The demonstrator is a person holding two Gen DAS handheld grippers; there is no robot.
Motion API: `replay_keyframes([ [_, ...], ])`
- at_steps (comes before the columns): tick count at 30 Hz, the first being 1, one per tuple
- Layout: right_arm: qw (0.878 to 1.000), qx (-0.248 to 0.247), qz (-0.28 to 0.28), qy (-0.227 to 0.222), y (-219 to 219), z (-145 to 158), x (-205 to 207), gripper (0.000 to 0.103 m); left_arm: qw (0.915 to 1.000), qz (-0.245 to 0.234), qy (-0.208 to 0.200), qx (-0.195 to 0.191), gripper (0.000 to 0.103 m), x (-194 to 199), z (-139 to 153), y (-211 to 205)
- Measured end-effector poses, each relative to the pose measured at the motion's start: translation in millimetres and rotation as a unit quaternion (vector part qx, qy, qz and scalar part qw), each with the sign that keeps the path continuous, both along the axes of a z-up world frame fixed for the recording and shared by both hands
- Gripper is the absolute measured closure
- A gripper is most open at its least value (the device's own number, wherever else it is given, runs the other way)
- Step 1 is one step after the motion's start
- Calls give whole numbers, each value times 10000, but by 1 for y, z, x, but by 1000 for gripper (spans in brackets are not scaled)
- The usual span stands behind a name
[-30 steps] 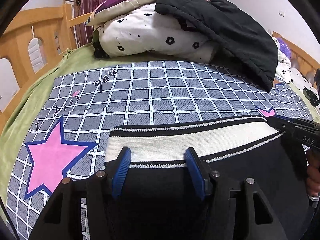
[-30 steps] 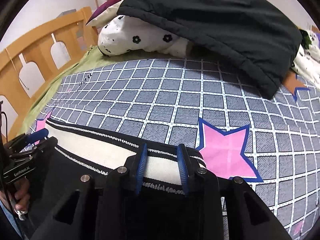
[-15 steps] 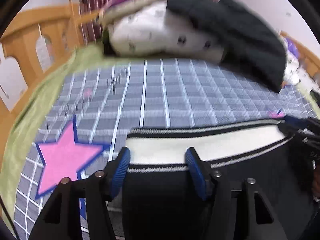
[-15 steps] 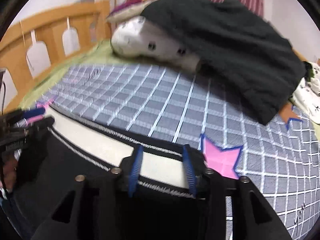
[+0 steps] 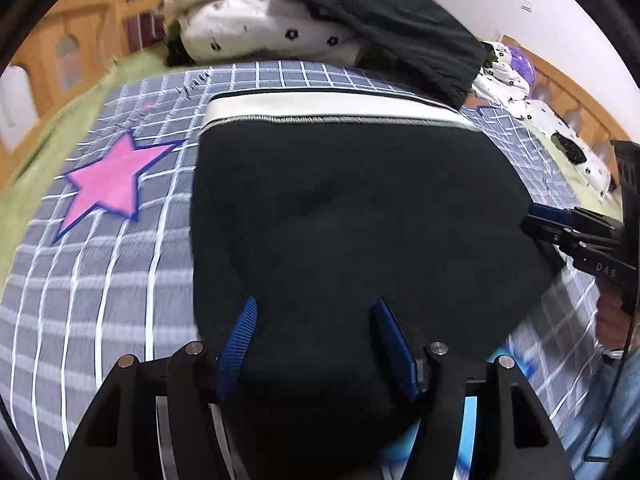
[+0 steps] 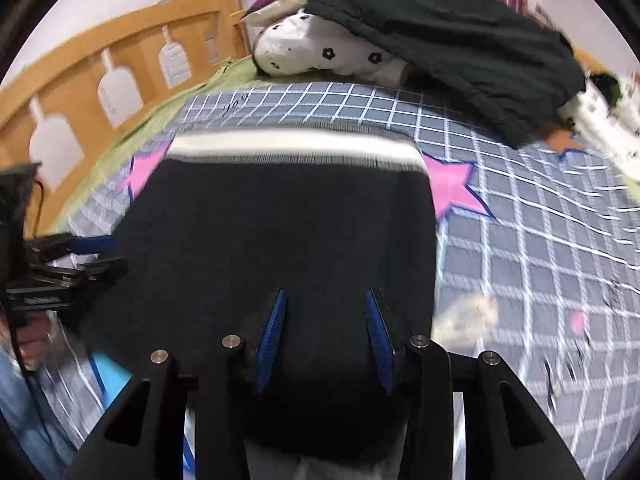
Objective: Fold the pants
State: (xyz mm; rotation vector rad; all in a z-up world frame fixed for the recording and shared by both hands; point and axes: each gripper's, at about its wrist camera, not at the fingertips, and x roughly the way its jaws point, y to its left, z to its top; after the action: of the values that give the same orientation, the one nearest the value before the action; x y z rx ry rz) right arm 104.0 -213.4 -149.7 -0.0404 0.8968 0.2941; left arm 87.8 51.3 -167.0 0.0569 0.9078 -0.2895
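The black pants point(image 5: 352, 216) lie flat on the grey checked bedspread point(image 5: 100, 280), their white waistband point(image 5: 328, 110) at the far end. They also fill the middle of the right wrist view point(image 6: 280, 232), waistband point(image 6: 292, 146) far. My left gripper point(image 5: 316, 316) is open over the near part of the pants, blue pads apart. My right gripper point(image 6: 324, 304) is open too, over the near part. Each gripper shows at the side of the other's view, the right gripper point(image 5: 560, 228) and the left gripper point(image 6: 84, 252).
A pile of flowered bedding point(image 5: 272, 32) with a black garment point(image 5: 392, 28) on top lies at the head of the bed. A wooden bed rail point(image 6: 92, 80) runs along the left. Pink stars point(image 5: 108, 184) mark the bedspread.
Both grippers have pulled back from the waistband toward me and have opened. The waistband now lies far ahead, and the black cloth is spread flat in front.
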Motion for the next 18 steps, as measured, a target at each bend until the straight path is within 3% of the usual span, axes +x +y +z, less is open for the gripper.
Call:
replay_keyframes([
  [4,9997,168,-156,-15,-11,-15,-47,62,9998,139,-159,-70,43,-40,4,8],
  [11,9998,60,-157,95,-9,-29,-79,62,9985,397,373,100,43,-66,-10,30],
  [15,9988,409,-251,135,-17,-26,-83,62,9969,506,82,593,43,-78,-9,27],
  [18,9980,521,-331,134,-23,-25,-84,62,9960,539,-95,710,44,-72,-3,21],
])
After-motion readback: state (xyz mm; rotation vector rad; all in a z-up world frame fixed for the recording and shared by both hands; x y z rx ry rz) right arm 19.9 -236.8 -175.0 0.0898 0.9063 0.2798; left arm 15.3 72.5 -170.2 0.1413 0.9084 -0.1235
